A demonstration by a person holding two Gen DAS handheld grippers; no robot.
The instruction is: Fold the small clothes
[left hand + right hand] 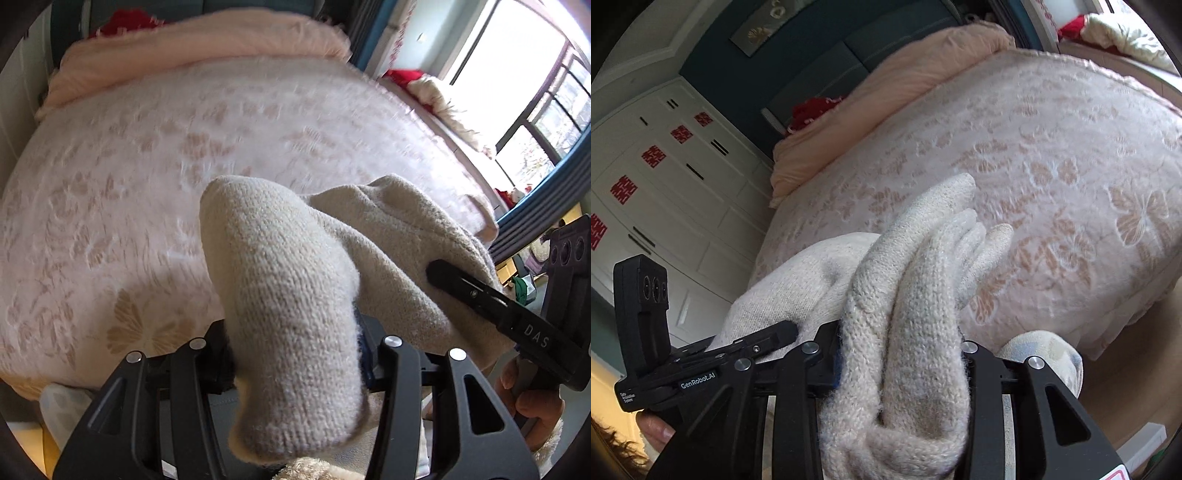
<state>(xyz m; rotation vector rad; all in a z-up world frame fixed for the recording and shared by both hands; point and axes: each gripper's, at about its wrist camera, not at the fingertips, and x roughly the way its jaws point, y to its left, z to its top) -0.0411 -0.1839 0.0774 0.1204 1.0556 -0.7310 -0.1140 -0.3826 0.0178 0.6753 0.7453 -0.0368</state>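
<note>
A cream knitted garment (288, 288) hangs between both grippers above the bed. My left gripper (295, 354) is shut on one end of it; the knit covers the fingertips. My right gripper (901, 354) is shut on the other end (923, 295), where glove-like knitted fingers (960, 221) stick forward. The right gripper also shows in the left wrist view (480, 291), with one black finger pressed into the knit. The left gripper shows in the right wrist view (753, 343) at the lower left, against the cream knit.
A bed with a pink floral lace cover (147, 177) fills both views below the garment. A peach duvet (207, 48) lies folded at the head. White cupboards (665, 192) stand left; a bright window (517, 92) is right. A pale cloth (1045, 354) lies at the bed's edge.
</note>
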